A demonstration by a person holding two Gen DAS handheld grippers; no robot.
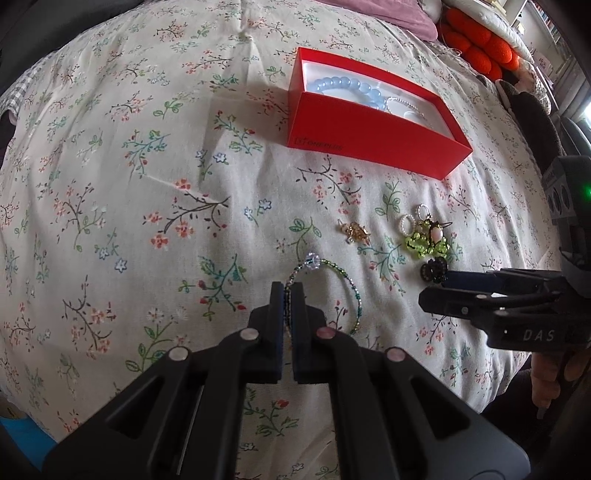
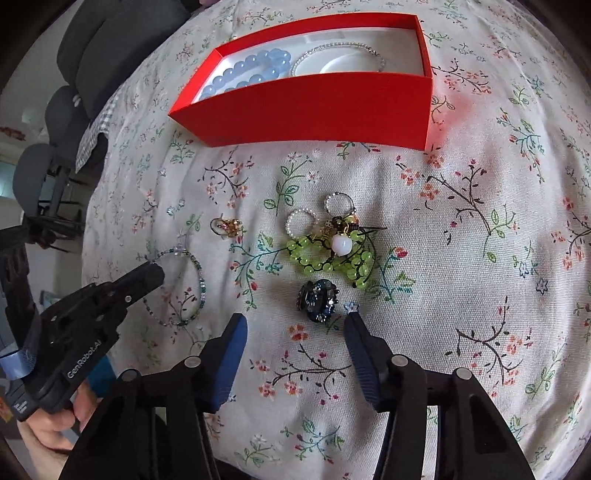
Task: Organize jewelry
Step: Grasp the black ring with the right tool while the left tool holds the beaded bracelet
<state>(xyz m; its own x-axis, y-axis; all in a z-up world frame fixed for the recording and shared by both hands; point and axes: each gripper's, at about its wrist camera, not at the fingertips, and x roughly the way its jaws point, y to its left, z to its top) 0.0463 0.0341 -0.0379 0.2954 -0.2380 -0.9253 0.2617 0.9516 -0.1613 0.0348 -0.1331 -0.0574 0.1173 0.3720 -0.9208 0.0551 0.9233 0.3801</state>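
On the floral bedspread (image 1: 147, 184) stands an open red box (image 1: 369, 125) (image 2: 314, 107). It holds a blue bead bracelet (image 1: 332, 83) (image 2: 255, 70) and a thin pearl chain (image 2: 340, 48). My left gripper (image 1: 287, 293) (image 2: 149, 275) is shut on a thin green-blue beaded bracelet (image 1: 334, 273) (image 2: 199, 280), whose loop lies on the cloth. My right gripper (image 2: 295, 322) (image 1: 436, 286) is open, its tips just short of a dark blue jewelled piece (image 2: 317, 300) (image 1: 434, 269). Beyond that lie a green bead cluster (image 2: 325, 256) (image 1: 424, 243), two pearl rings (image 2: 301, 221) and a gold earring (image 2: 229, 226) (image 1: 356, 232).
An orange cushion (image 1: 476, 40) and a mauve pillow (image 1: 388, 14) lie past the box. Grey chairs (image 2: 85, 55) stand off the bed's left edge. A person's hand (image 2: 55, 417) holds the left gripper's handle.
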